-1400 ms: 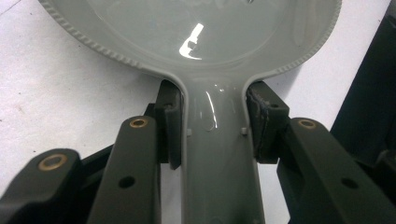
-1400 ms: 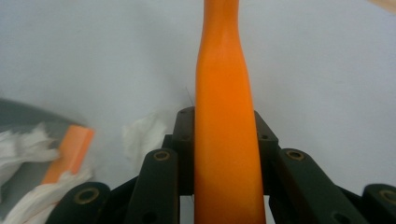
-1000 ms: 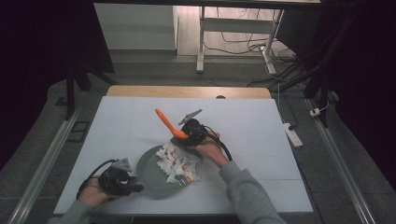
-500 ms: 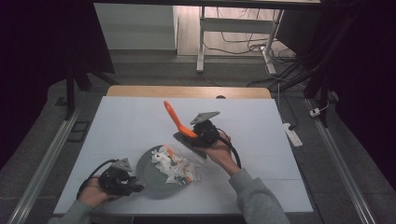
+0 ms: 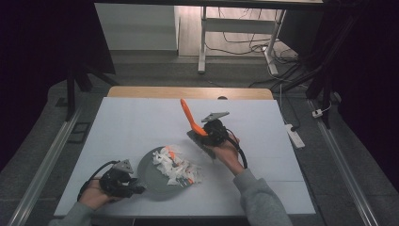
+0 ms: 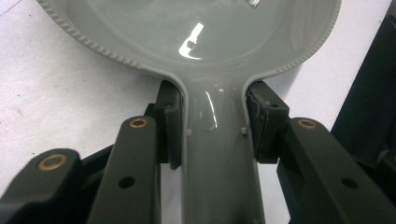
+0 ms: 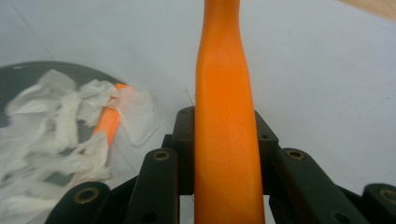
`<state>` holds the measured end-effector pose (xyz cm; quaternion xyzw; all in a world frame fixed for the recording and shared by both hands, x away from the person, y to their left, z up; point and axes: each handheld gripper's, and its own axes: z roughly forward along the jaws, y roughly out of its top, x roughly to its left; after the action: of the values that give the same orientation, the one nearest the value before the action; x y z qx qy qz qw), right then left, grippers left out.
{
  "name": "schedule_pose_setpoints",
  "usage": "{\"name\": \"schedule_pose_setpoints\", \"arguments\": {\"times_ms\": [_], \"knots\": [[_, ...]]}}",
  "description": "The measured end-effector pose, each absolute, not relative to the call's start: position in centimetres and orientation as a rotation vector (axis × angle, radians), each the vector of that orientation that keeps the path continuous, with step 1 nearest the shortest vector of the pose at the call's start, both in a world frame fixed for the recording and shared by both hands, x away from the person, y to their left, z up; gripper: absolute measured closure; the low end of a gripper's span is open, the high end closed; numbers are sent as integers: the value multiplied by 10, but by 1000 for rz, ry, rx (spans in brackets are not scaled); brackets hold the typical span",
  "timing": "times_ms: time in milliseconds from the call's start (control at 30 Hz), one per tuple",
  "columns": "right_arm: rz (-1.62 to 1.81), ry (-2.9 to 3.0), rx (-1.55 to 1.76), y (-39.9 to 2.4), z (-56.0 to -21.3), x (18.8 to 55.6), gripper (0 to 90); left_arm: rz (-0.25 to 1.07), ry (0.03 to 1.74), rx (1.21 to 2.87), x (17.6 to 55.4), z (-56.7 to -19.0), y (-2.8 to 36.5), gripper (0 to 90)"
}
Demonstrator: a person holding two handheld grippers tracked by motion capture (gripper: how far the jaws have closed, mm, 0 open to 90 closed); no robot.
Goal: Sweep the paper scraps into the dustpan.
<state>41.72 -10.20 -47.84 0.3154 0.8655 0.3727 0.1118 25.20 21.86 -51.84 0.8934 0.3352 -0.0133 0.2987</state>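
Note:
A grey round dustpan [image 5: 151, 178] lies near the table's front, with a heap of white paper scraps [image 5: 176, 167] and small orange bits on its right half. My left gripper [image 5: 131, 185] is shut on the pan's handle [image 6: 217, 158]; in the left gripper view the left gripper [image 6: 215, 126] has both pads pressed against the handle's sides. My right gripper [image 5: 212, 132] is shut on a brush's orange handle [image 5: 189, 117], which slants up and to the left. The grey brush head [image 5: 201, 142] hangs just right of the pan. In the right gripper view the right gripper [image 7: 224, 140] clamps the orange handle [image 7: 224, 93].
The white table top [image 5: 122, 127] has a wooden strip [image 5: 188, 92] along its far edge. A white power strip [image 5: 294, 133] lies on the floor to the right. Table legs and cables stand beyond the far edge.
My right gripper has moved right and a little away from the pan, taking the brush with it. The scraps now lie further onto the pan. The left gripper has kept still.

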Motion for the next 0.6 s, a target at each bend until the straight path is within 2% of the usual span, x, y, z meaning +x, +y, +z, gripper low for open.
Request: {"name": "schedule_pose_setpoints", "arguments": {"times_ms": [300, 600], "knots": [[1045, 2635, 901, -56, -499, 425, 702, -37, 891, 2372, 253, -519, 219, 616], [1057, 2754, 746, -27, -496, 393, 702, -37, 888, 2375, 253, -519, 219, 616]]}}
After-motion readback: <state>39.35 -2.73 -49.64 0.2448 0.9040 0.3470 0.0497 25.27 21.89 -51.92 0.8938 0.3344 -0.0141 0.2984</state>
